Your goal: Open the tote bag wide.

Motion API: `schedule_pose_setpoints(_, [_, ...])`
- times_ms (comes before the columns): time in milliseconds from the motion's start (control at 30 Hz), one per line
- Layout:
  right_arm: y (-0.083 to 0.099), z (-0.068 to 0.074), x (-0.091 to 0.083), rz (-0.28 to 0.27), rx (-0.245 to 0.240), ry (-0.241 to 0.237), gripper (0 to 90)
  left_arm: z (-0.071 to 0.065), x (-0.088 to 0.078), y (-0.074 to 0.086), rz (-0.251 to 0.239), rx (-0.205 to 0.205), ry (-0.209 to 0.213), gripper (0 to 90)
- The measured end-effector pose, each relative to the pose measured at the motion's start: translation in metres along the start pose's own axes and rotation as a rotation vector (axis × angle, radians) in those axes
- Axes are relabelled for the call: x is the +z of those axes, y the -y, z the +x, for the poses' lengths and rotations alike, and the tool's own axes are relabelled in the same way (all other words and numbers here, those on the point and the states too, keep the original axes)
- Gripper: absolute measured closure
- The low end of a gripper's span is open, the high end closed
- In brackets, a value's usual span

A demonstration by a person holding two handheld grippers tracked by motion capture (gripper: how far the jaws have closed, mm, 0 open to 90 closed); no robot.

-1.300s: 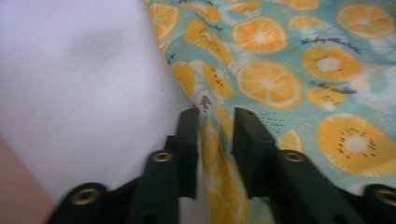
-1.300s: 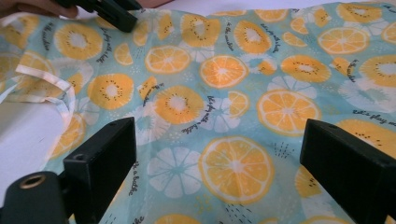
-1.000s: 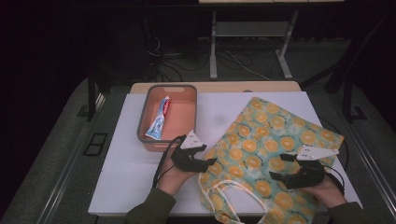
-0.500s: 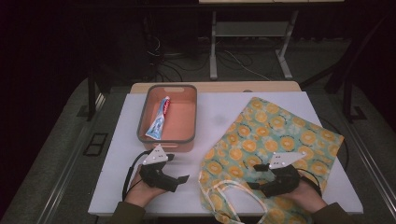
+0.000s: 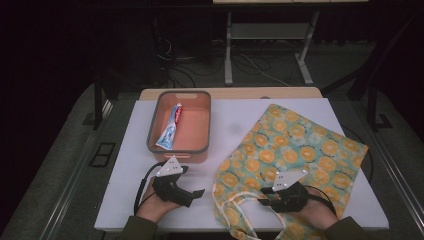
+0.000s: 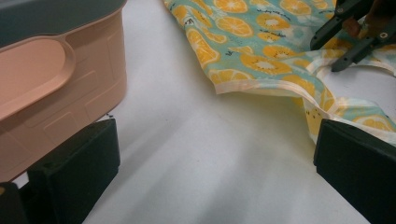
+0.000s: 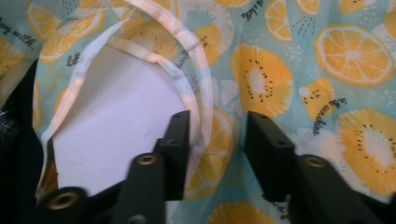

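Bag [image 5: 295,155] lies flat on the worktop [image 5: 235,117], its rim between the right gripper [image 7: 217,140]'s closing fingers, not yet pinched; left gripper [image 6: 210,154] gapes wide, empty, beside the bin [image 5: 200,150].

High view looking down from above, both tool views close at tabletop level, sharing the fruit-print bag [image 5: 295,155].

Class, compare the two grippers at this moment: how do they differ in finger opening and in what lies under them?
The left gripper has its fingers spread wide over bare white table; the right gripper has fingers that have just been closing, now narrow, over the fruit-print bag beside its handle. The left sits beside the pink bin; the right does not. Both are black and hand-held.
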State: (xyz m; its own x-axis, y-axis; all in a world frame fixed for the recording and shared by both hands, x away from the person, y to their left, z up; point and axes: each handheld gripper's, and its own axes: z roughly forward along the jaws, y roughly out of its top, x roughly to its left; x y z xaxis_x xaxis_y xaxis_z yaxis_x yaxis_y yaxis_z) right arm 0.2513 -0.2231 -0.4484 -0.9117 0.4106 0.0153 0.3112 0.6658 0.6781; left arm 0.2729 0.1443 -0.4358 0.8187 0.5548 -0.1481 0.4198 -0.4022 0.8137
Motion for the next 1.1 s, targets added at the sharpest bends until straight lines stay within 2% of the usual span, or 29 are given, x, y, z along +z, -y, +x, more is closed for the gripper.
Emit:
schedule_pose_setpoints(33, [0.000, 0.001, 0.000, -0.002, -0.006, -0.009, 75.0, 0.000, 0.000, 0.000, 0.001, 0.001, 0.000, 0.0])
schedule_pose_setpoints(67, [0.000, 0.001, 0.000, -0.002, -0.006, -0.009, 75.0, 0.000, 0.000, 0.000, 0.002, 0.001, 0.000, 0.0])
schedule_pose_setpoints(100, [-0.001, 0.001, 0.001, -0.002, -0.009, -0.010, 82.2, 0.000, 0.000, 0.000, 0.004, 0.002, 0.001, 0.0])
schedule_pose_setpoints(233, [-0.002, -0.001, 0.001, 0.004, 0.002, 0.000, 89.0, 0.000, 0.001, 0.000, 0.009, 0.004, 0.005, 0.1])
schedule_pose_setpoints(367, [-0.004, -0.003, 0.001, 0.002, 0.020, 0.007, 89.4, 0.000, -0.001, -0.001, 0.002, 0.002, 0.007, 0.4])
schedule_pose_setpoints(500, [-0.014, -0.012, 0.002, -0.027, 0.037, 0.024, 89.4, 0.000, -0.003, -0.002, -0.007, 0.006, -0.001, 0.5])
schedule_pose_setpoints(733, [-0.035, -0.034, 0.012, -0.060, 0.054, 0.062, 89.4, 0.002, -0.007, -0.003, -0.023, 0.005, -0.009, 0.7])
schedule_pose_setpoints(867, [-0.047, -0.050, 0.021, -0.084, 0.079, 0.082, 89.4, 0.002, -0.008, -0.003, -0.027, 0.006, -0.010, 0.7])
schedule_pose_setpoints(900, [-0.051, -0.056, 0.029, -0.076, 0.078, 0.094, 89.4, 0.002, -0.009, -0.004, -0.028, 0.006, -0.010, 0.7])
schedule_pose_setpoints(1033, [-0.052, -0.062, 0.040, -0.058, 0.080, 0.116, 89.4, 0.002, -0.009, -0.004, -0.027, 0.007, -0.011, 0.7])
schedule_pose_setpoints(1100, [-0.051, -0.066, 0.047, -0.048, 0.097, 0.116, 88.8, 0.003, -0.009, -0.003, -0.025, 0.005, -0.012, 0.7])
